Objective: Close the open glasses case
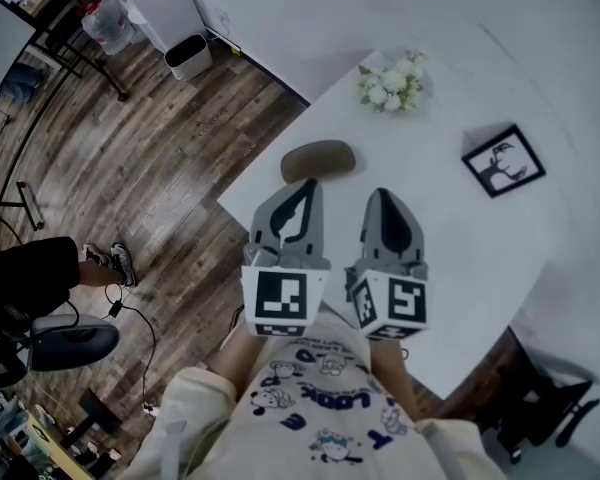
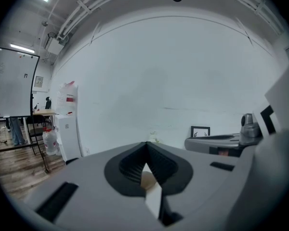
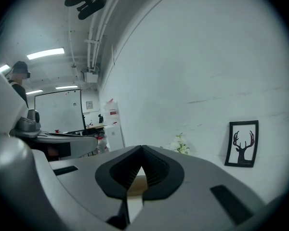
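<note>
The glasses case (image 1: pixel 320 160) is a brown oval shell lying on the white table (image 1: pixel 450 228), near its left corner. From above it shows no raised lid. My left gripper (image 1: pixel 305 184) is shut and empty, its tips just short of the case's near side. The right gripper (image 1: pixel 382 194) hangs beside it over bare table, also shut and empty. In the left gripper view the jaws (image 2: pixel 146 144) meet at a point, with a tan patch showing through the gap below. The right gripper view shows its jaws (image 3: pixel 142 149) closed the same way.
White flowers (image 1: pixel 392 83) stand at the table's far edge and a framed deer picture (image 1: pixel 503 161) is at the right. A waste bin (image 1: pixel 188 55) and a water bottle (image 1: pixel 108 23) sit on the wooden floor. A person's leg (image 1: pixel 30 273) is at left.
</note>
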`<state>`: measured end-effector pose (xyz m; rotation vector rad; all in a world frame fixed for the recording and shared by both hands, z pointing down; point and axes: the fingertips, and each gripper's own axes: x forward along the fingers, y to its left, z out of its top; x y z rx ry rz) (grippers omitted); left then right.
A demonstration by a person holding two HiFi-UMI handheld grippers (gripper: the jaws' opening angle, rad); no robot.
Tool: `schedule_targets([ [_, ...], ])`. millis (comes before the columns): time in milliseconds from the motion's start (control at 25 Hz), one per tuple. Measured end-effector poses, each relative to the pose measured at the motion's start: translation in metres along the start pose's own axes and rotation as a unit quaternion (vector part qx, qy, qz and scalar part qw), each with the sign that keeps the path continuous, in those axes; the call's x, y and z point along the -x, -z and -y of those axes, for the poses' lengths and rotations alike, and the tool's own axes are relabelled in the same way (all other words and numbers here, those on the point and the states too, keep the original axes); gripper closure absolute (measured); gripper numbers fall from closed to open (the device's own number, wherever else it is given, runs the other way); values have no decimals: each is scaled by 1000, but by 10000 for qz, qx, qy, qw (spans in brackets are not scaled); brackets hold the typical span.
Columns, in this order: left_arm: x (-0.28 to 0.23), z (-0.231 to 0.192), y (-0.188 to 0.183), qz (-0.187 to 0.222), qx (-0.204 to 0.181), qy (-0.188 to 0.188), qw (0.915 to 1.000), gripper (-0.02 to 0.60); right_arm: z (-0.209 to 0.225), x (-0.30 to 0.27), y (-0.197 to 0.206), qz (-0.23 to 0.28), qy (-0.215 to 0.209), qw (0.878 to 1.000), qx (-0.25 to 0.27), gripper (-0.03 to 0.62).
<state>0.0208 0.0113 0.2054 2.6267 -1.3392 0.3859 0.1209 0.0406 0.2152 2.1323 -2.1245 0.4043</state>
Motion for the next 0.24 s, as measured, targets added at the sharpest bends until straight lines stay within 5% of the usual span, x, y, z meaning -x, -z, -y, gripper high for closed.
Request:
schedule_targets([
  [240,-4,0,1,-8,4,1,10000,581,3,-3,1,-16,31,10000,-4,594],
])
